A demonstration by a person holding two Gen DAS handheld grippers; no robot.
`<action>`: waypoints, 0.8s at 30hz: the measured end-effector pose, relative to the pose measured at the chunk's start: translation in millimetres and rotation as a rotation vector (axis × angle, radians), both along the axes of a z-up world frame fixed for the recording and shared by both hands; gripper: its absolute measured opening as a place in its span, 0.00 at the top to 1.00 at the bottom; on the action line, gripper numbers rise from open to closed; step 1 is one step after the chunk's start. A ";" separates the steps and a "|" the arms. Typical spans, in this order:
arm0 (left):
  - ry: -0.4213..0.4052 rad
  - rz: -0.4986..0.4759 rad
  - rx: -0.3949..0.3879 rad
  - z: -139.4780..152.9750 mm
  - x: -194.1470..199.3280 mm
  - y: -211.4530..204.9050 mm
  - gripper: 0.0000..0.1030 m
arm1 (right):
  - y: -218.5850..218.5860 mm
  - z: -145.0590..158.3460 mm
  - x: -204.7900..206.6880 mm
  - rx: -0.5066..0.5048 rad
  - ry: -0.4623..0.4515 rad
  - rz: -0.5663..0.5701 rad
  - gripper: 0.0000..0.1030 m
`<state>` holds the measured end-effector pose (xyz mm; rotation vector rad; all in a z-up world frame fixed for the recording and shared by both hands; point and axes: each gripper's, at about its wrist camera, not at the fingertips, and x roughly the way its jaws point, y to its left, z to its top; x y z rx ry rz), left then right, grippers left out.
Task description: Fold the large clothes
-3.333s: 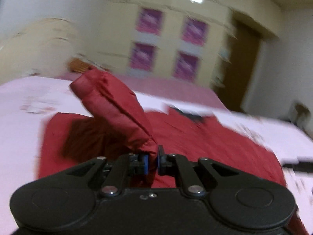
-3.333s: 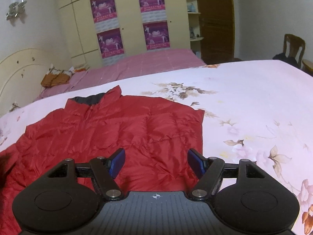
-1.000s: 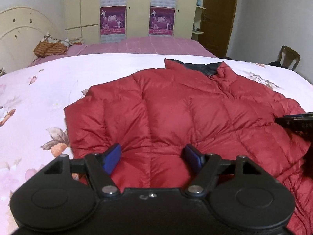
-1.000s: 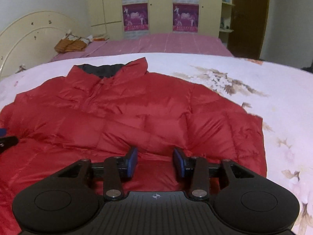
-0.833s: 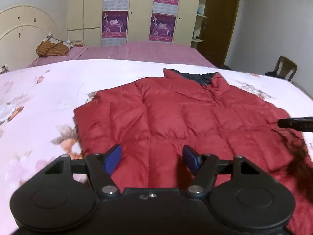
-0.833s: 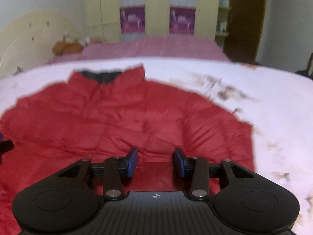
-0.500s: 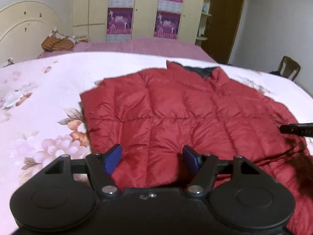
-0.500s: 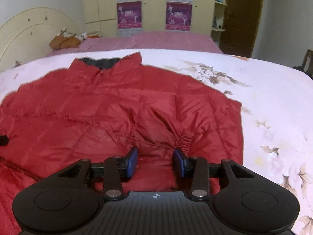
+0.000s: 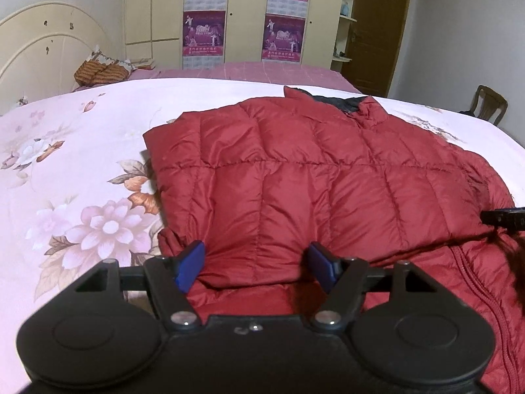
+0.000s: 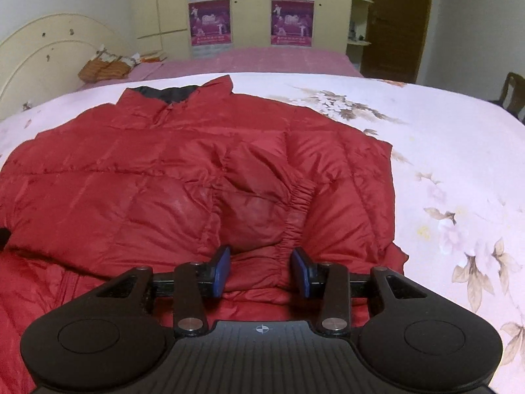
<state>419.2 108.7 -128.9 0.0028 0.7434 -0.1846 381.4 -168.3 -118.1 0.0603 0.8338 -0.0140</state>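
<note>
A red puffer jacket (image 9: 311, 180) lies flat on the bed, its dark-lined collar (image 10: 167, 93) at the far end. One sleeve is folded across the front, with its elastic cuff (image 10: 295, 210) toward me. My left gripper (image 9: 256, 266) hovers over the jacket's near left corner; its jaws are opening, the pads stand apart and jacket fabric lies between them unpinched. Over the near hem just below the cuff, my right gripper (image 10: 261, 272) stands partly open, its pads not pressing on the fabric. The right gripper's tip (image 9: 502, 218) shows at the left wrist view's right edge.
The bed's pale floral sheet (image 9: 82, 164) spreads wide on both sides of the jacket. Behind it stand a cream headboard (image 9: 42, 52), a second bed with a pink cover (image 9: 246, 72), a wardrobe with posters (image 9: 203, 32), a brown door (image 9: 380, 26) and a wooden chair (image 9: 489, 105).
The left gripper has let go of the sleeve it held up earlier. Both grippers have drawn back to the jacket's near edge, and the folded sleeve's cuff now shows before the right gripper.
</note>
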 end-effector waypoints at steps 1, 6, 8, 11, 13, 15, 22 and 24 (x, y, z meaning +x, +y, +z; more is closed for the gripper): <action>0.000 0.000 0.003 0.0 0.0 -0.6 0.33 | -0.6 -1.5 0.0 0.002 -0.001 -0.002 0.61; -0.006 0.020 0.017 1.0 -2.4 -3.8 0.32 | 3.3 -2.7 0.3 -0.024 0.001 0.002 0.61; -0.010 0.026 0.037 2.9 -3.7 -6.8 0.30 | 4.0 -1.4 1.7 -0.030 0.010 0.006 0.61; -0.007 0.036 0.061 6.9 -5.6 -8.9 0.10 | -0.6 5.9 1.9 0.004 0.015 -0.015 0.61; -0.037 0.061 0.096 12.8 -13.7 -10.1 0.00 | -3.7 14.5 -3.8 0.031 -0.008 -0.025 0.53; -0.037 0.057 0.115 15.8 -21.3 -10.8 0.00 | -3.5 22.3 -13.0 0.042 -0.047 -0.016 0.03; -0.022 0.052 0.149 21.7 -61.1 -15.7 0.00 | -21.1 38.6 -61.1 0.064 -0.072 0.016 0.04; -0.018 0.046 0.145 23.0 -76.5 -13.2 0.01 | -34.1 40.7 -79.7 0.083 -0.070 0.008 0.04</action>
